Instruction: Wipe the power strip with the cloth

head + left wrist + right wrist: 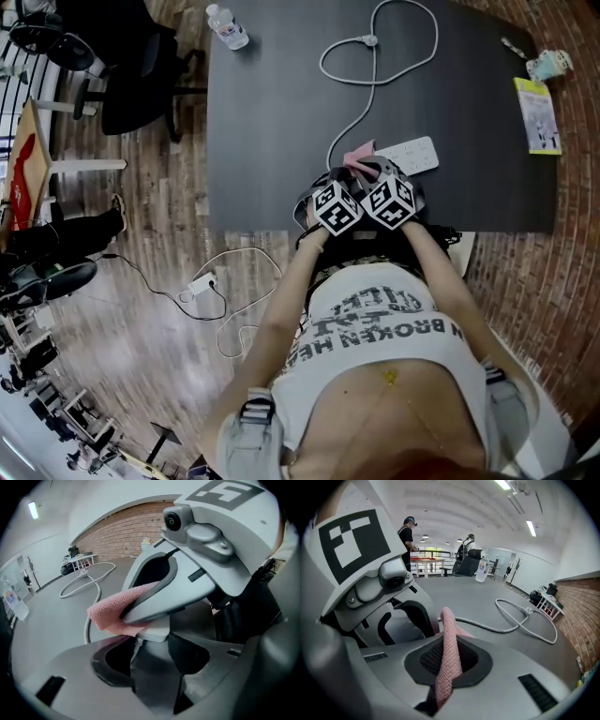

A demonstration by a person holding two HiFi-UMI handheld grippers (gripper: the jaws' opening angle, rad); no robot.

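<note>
Head view: power strip (414,155) runs rightward, just ahead.
Right tongs (448,634): nearer, clenched on cloth (450,665).
Left tongs (157,660): released.

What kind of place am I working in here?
Probably a big open workshop or lab hall, not a home: a long brick wall, strip lights on a high arched ceiling, an office chair on the wood floor, and other people standing further back.
</note>
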